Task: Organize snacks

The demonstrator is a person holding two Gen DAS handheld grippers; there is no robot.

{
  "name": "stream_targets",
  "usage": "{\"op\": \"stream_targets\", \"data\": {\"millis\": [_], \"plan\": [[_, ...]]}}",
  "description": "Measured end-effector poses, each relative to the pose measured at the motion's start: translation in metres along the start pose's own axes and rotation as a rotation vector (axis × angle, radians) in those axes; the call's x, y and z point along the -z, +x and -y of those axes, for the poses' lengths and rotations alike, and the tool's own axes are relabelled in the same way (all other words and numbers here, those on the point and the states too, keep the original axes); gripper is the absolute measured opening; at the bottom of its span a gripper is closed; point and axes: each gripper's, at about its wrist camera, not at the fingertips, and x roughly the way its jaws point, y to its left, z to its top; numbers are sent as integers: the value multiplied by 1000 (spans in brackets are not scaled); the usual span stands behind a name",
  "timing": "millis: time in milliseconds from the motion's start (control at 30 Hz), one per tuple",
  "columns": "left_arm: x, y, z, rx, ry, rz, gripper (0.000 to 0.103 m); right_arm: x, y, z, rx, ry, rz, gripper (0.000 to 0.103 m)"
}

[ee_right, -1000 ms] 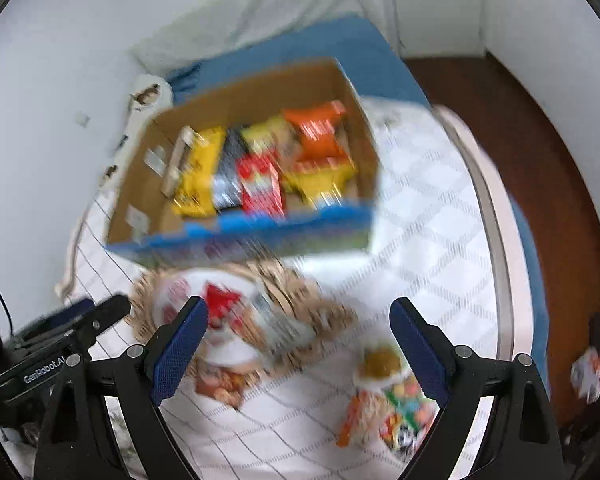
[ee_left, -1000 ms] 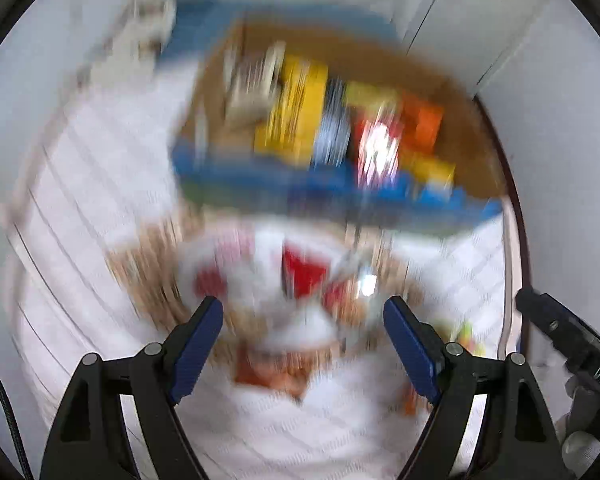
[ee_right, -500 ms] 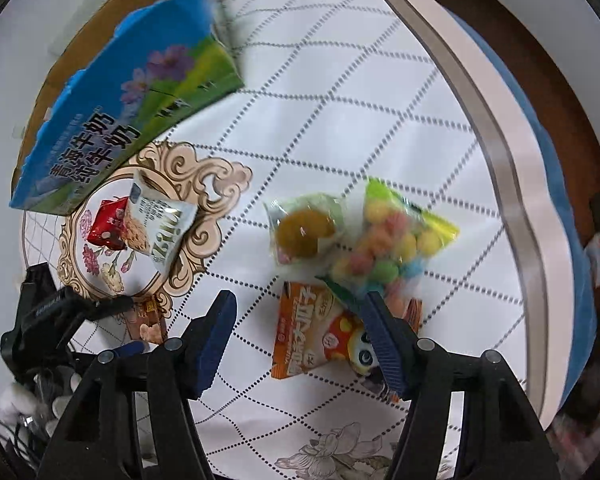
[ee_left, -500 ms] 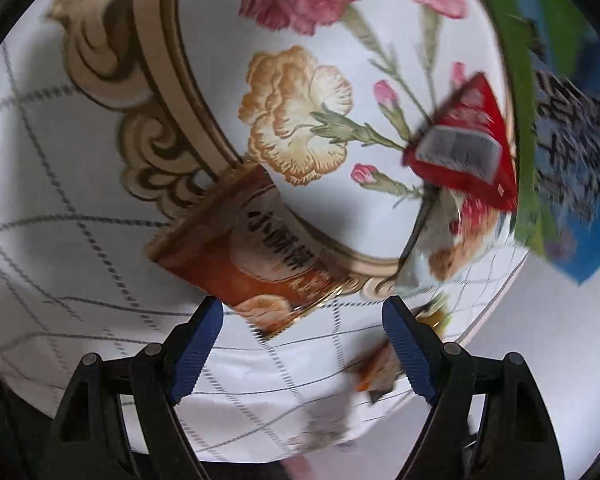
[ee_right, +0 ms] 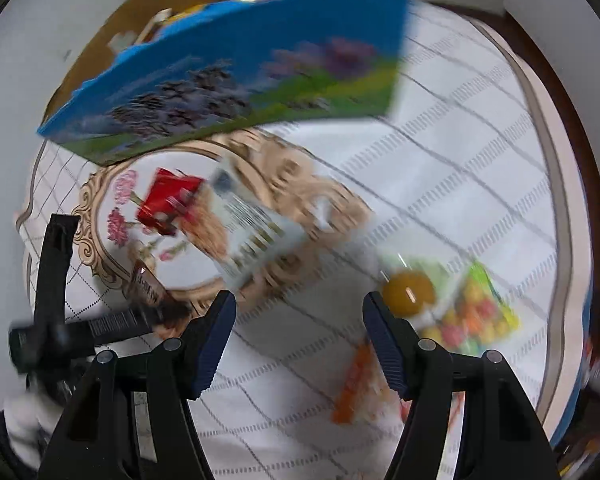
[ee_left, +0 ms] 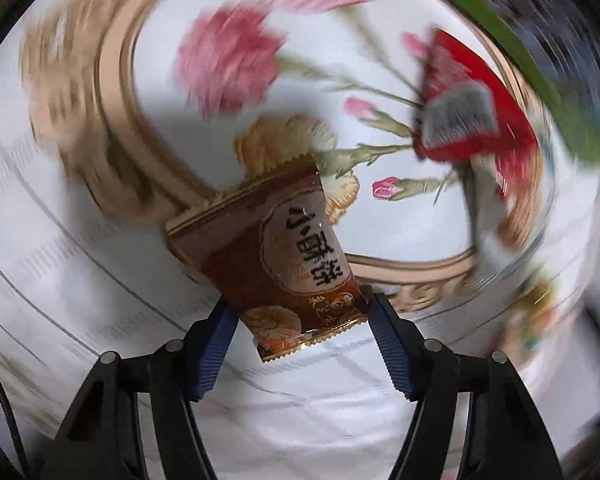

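Tablecloth (ee_left: 80, 264), white with a thin grey diamond grid and a printed gilt oval medallion of pink flowers, covers the surface. At the medallion's near left rim the left gripper (ee_left: 300, 316) has just been closing; its ribbed blue pads (ee_left: 214, 344) now pinch the lower sides of a glossy brown biscuit packet (ee_left: 276, 256) with a serrated foil seam and printed characters. Right of that, inside the medallion, a red crinkly wrapper (ee_right: 168, 200) lies touching a larger white pouch (ee_right: 252, 232) showing brown snacks. Behind them stands an open cardboard box (ee_right: 240, 80), its blue and green printed wall blurred, packets showing over the rim. The right gripper (ee_right: 298, 316) hangs over bare cloth, jaws partway apart with nothing between them. Towards the cloth's right edge sit a clear jelly cup (ee_right: 408, 292) with an orange centre, a transparent bag of multicoloured sweets (ee_right: 476, 316), and below them a blurred orange packet (ee_right: 360, 384)
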Motion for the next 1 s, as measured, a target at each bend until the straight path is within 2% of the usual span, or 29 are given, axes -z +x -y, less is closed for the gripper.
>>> {"op": "stream_targets", "data": {"millis": [67,133,200,267,333,367,400,500,633,700,767,833,867,933,1000], "plan": [[3,-4,10,-134,147,46,65,-13,8,-15,-1,-57,7,69],[3,-3,17,-206,242,59,65,-27,19,-33,6,-126,4,69],[2,-3,20,-226,290,66,65,-38,34,-51,24,-196,-16,69],[-4,-1,13,-182,252,49,68,-47,53,-67,44,-261,-48,69],[-9,-2,0,-91,159,33,78,-52,71,-76,67,-289,-92,69],[-11,-3,-9,-48,113,29,80,-53,79,-78,74,-293,-110,69],[-13,-3,-17,7,45,25,82,-54,83,-77,68,-282,-123,69],[-16,-4,-32,98,-87,27,83,-53,84,-65,16,-197,-142,66],[-15,-5,-44,146,-177,43,83,-38,86,-42,-41,-85,-210,65],[-14,-11,-44,93,-172,87,83,-28,88,-34,-73,-39,-243,65],[-14,-21,-54,-5,-96,137,83,-21,89,-27,-114,14,-266,65],[-18,-26,-31,-73,-14,166,83,-17,88,-21,-167,69,-272,66],[-18,-27,-21,-108,36,172,83,-15,86,-19,-178,76,-271,70],[-20,-26,-15,-128,71,168,83,-16,83,-21,-165,58,-250,79],[-22,-25,-7,-138,88,166,83,-15,80,-24,-137,21,-244,80]]}}
